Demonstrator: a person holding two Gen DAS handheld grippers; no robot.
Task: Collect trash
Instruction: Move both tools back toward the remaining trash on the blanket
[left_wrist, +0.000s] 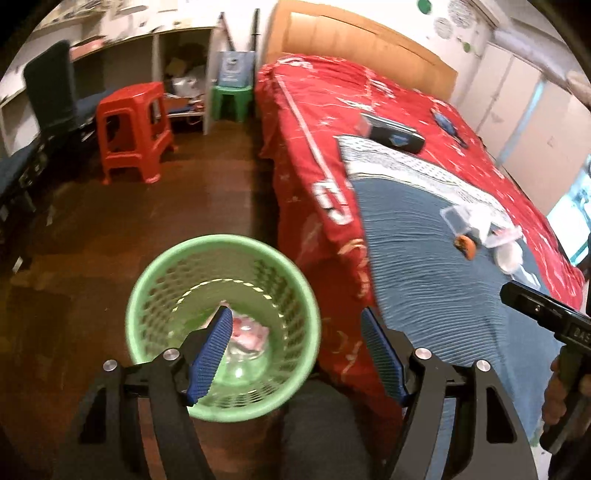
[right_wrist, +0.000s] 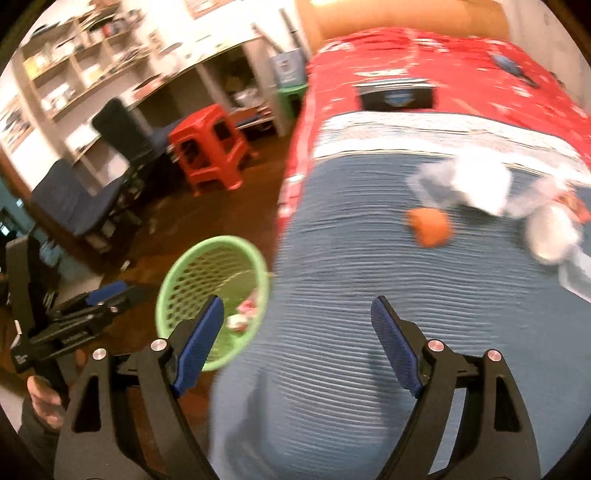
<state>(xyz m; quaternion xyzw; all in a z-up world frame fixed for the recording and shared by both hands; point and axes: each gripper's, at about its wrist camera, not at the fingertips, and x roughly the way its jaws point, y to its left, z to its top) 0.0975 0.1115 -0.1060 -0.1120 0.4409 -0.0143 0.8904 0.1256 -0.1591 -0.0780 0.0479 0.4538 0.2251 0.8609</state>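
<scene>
My left claw (left_wrist: 293, 314) hangs over the green mesh basket (left_wrist: 221, 258) on the wooden floor (left_wrist: 147, 221), its blue pads (left_wrist: 212, 354) spread apart with nothing between them. The basket stands just beside the near left corner of the bed (left_wrist: 406, 110); pink-and-white crumpled trash (left_wrist: 247, 332) lies at its bottom. My right claw (right_wrist: 297, 314) points down over the blue ribbed blanket (right_wrist: 351, 258) at the near end of the bed, its pads (right_wrist: 199, 343) likewise apart and empty. The basket (right_wrist: 210, 266) appears to its left, beyond the bed's edge. Farther along the blanket, to the right, lies the remaining trash: an orange lump (right_wrist: 430, 225), white crumpled paper (right_wrist: 476, 184) and clear plastic wrapping (right_wrist: 550, 229), all blurred and close together. The red cover (left_wrist: 332, 129) carries a dark flat box (left_wrist: 395, 133) farther off. On the far left of the floor stand a red stool (left_wrist: 133, 129), a green stool (left_wrist: 231, 99) and a dark chair (left_wrist: 55, 92). My hand (right_wrist: 44, 398) grips the left handle.
</scene>
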